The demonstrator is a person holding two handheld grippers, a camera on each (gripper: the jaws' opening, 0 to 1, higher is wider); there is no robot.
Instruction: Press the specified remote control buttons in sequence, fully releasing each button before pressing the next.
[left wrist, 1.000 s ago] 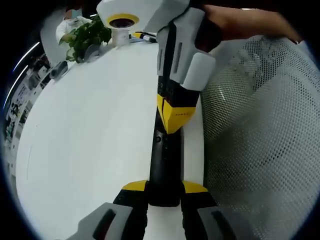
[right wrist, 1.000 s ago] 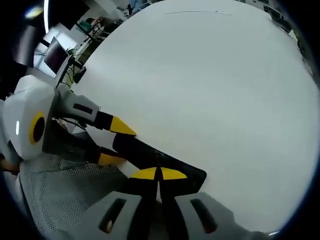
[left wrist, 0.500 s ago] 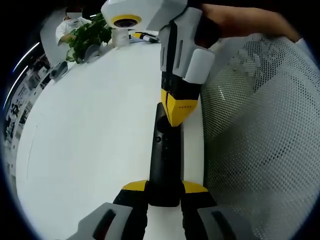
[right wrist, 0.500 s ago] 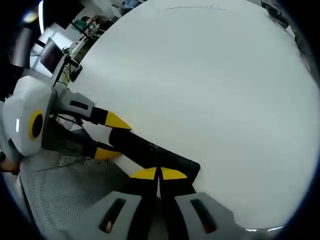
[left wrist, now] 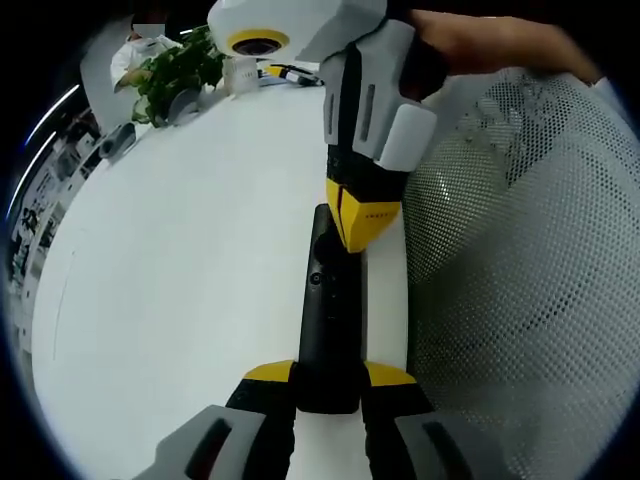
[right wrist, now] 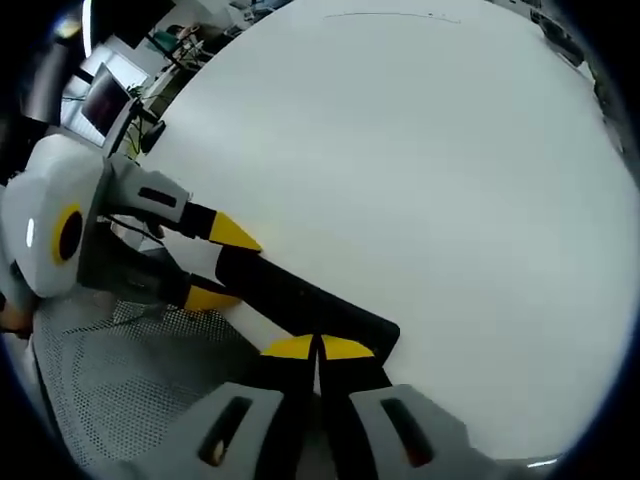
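On the white tabletop (left wrist: 180,260), near its edge, the left gripper (left wrist: 328,392) clamps the black remote (left wrist: 325,320); the right gripper (left wrist: 362,222), jaws together, hovers over its buttons, presses seemingly unfinished.

The left gripper (left wrist: 328,388) is showing yellow-tipped black fingers (left wrist: 268,373) rising from pale grey bases with dark slots. The right gripper (left wrist: 358,232) is wearing a white-grey shell over black links, its yellow tip bearing small dark lettering. A bare hand (left wrist: 480,42) is wrapping its handle.
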